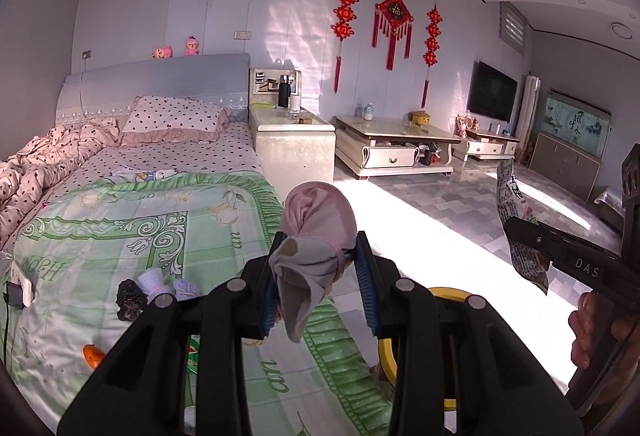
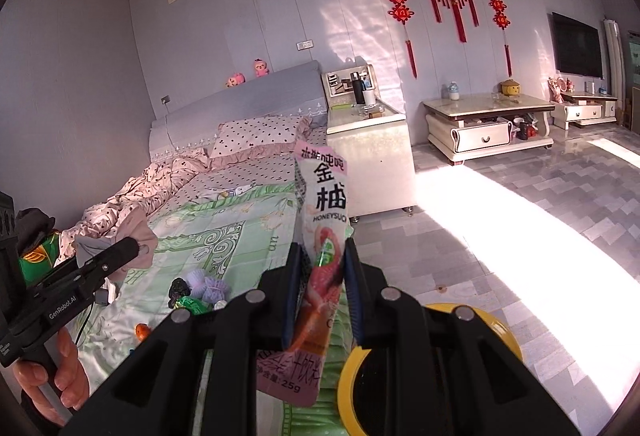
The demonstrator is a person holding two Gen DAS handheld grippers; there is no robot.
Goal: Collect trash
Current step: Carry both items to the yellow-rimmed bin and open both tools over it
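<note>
Trash on green quilt, sunlit bedroom

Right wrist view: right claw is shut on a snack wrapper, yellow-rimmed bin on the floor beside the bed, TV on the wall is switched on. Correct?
One error: the TV is dark, off, per the right wrist view. The right claw is shut on the snack wrapper, and the yellow-rimmed bin sits on the floor beside the bed.

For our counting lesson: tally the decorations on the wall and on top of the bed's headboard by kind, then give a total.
Red wall hangings: 3
Pink plush toys: 2
Total: 5
</note>
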